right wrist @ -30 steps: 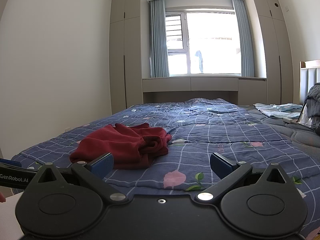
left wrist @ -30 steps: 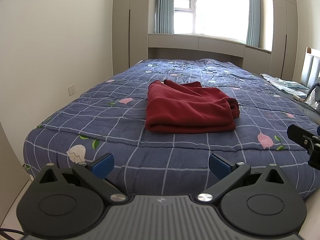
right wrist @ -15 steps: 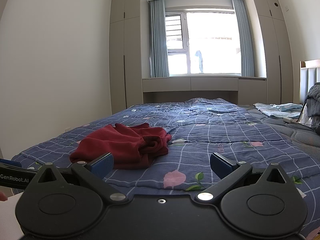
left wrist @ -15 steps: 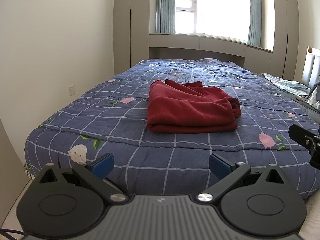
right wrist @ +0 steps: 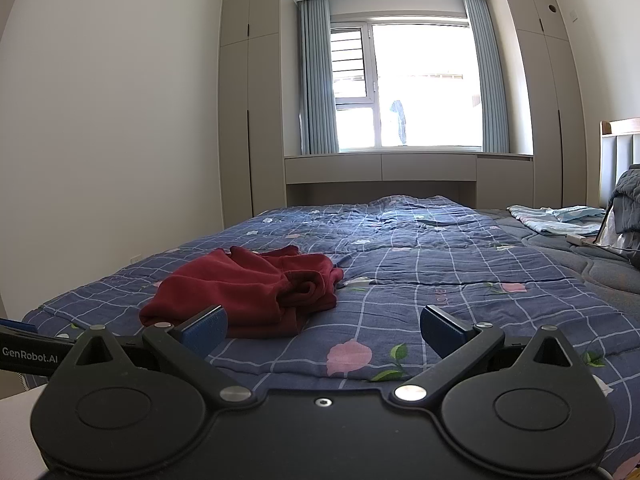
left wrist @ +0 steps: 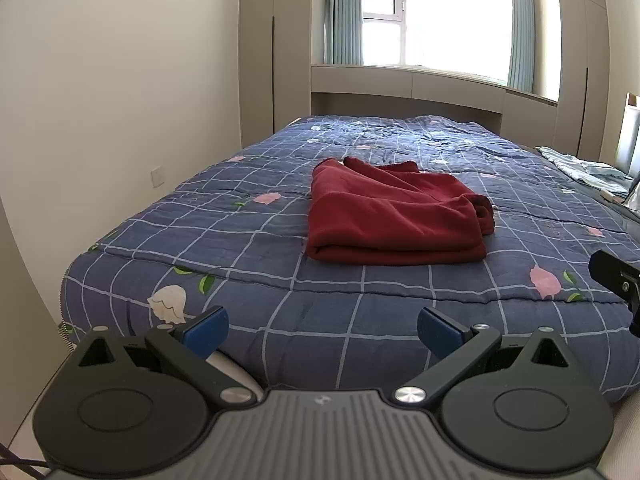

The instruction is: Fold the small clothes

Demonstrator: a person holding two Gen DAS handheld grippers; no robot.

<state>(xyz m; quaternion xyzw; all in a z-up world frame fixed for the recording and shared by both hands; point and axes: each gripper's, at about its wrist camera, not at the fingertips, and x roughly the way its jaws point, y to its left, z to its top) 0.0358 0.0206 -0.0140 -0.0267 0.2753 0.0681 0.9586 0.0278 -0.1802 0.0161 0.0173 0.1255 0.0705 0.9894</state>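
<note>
A dark red garment (left wrist: 394, 216) lies folded on the blue checked bedspread (left wrist: 248, 236), near the bed's front edge. In the right wrist view the red garment (right wrist: 244, 292) lies ahead and to the left. My left gripper (left wrist: 322, 330) is open and empty, held off the front edge of the bed, short of the garment. My right gripper (right wrist: 324, 328) is open and empty, low over the bed's front edge, to the right of the garment. The right gripper's body (left wrist: 616, 280) shows at the right edge of the left wrist view.
The bed (right wrist: 440, 264) reaches back to a window bench (right wrist: 380, 168) between tall wardrobes. Pale blue cloth (right wrist: 556, 216) and grey bedding (right wrist: 628, 204) lie at the far right by the headboard. A wall (left wrist: 100, 120) runs along the left.
The left wrist view has tilted up slightly, so the garment and bed sit lower in it. The right gripper has not moved. Both stay open.
</note>
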